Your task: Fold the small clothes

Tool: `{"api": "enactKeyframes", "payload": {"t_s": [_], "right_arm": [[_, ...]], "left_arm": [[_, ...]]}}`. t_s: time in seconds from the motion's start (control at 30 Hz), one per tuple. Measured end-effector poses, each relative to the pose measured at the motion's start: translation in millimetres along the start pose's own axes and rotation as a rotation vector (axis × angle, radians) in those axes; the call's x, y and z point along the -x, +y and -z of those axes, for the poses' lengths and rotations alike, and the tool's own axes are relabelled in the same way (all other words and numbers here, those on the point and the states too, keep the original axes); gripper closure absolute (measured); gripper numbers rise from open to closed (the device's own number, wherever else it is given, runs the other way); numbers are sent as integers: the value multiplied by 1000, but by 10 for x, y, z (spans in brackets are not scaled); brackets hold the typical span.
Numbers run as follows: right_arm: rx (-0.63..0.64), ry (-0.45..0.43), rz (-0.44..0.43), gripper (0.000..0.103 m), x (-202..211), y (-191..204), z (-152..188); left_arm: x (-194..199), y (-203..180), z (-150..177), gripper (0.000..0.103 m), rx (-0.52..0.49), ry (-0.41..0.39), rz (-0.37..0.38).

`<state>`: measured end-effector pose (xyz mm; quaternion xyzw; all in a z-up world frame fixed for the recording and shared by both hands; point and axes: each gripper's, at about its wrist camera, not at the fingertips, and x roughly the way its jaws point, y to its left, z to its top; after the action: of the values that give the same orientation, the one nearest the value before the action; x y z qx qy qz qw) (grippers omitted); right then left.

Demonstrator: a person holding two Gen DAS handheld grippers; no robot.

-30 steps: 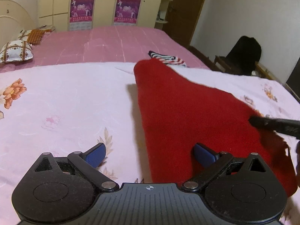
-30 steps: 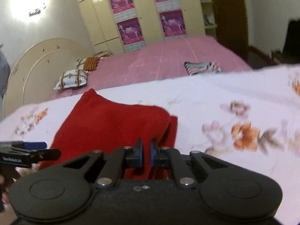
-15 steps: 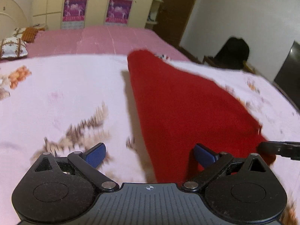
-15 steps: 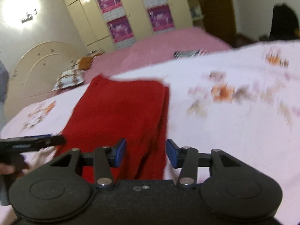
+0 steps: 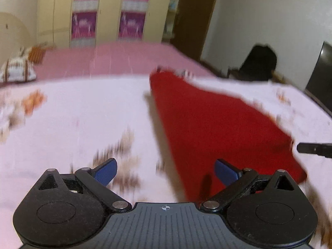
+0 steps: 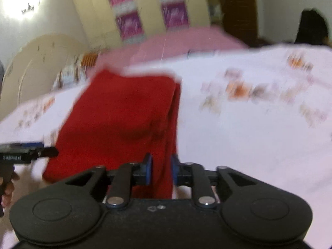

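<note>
A red cloth [image 5: 209,124] lies folded flat on a white floral bed sheet [image 5: 72,114]. My left gripper [image 5: 166,171] is open and empty, just short of the cloth's near left corner. In the right wrist view the same cloth [image 6: 124,120] lies ahead, with a doubled edge on its right. My right gripper [image 6: 160,171] is partly closed at the cloth's near right edge, jaws a narrow gap apart with red cloth showing between them; whether they touch it is unclear. The right gripper's tip [image 5: 313,148] shows beside the cloth's right corner.
A pink bed [image 5: 116,58] lies beyond the sheet, with patterned pillows [image 5: 17,71] at its left. A striped garment [image 5: 182,72] sits just behind the red cloth. Wardrobes [image 5: 103,10] line the far wall. A dark chair [image 5: 259,62] stands at right.
My right gripper let go of the cloth's edge, opened wide, and has since narrowed again at the near right edge. The cloth now lies flat. Both grippers have drawn back a little.
</note>
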<state>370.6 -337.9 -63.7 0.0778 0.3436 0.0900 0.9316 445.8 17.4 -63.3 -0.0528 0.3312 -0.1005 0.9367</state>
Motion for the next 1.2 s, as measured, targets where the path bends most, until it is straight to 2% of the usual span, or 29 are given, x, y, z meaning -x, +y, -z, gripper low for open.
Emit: {"api": "enactKeyframes", "payload": {"t_s": [0.13,0.2,0.27,0.37,0.43,0.5,0.67,0.73,0.77,0.83,0.93,1.03,1.1,1.13,1.2], "right_arm": [[83,-73,8,84,-160,161,-319],[139,-81,3,82,-369,282,-437],[175,-55,6,87,-601,324,-511],[231,72,51,95,-990,273,-493],[234,76,34,94,-989,225,-501],[203,11,3,90,-889,188,-585],[173,-15,-20,87,-1191,193,-800],[182,35,-15,89,-1380,196,-820],[186,64,-2,90,-1461,198,-796],[184,53,7,90,-1513,168,-765],[175,47,4,90,-1495,156,-753],[149,2,10,79,-1289,160,-771],[136,-76,-15,52,-1011,169,-696],[144,-87,-27,51,-938,184,-669],[174,-81,-40,58,-805,227,-590]], "left_arm": [[-299,-141,-284,3,-23,-13,-6],[-506,-183,-354,3,-28,24,-25],[-699,-171,-353,3,-43,74,-46],[-723,-124,-345,3,-34,63,-25],[-639,-133,-448,3,-56,-7,-38],[-724,-64,-605,3,-40,-29,-57],[-1175,120,-768,3,12,20,-110],[-1359,116,-695,3,-8,63,-137],[-1396,121,-650,3,-5,56,-136],[-1412,151,-617,3,41,50,-121],[-1361,132,-636,3,46,50,-124],[-1078,90,-668,3,53,-2,-110],[-892,44,-620,3,53,-25,-59],[-826,3,-571,3,44,-30,-56],[-726,-71,-463,3,53,-6,-39]]}}
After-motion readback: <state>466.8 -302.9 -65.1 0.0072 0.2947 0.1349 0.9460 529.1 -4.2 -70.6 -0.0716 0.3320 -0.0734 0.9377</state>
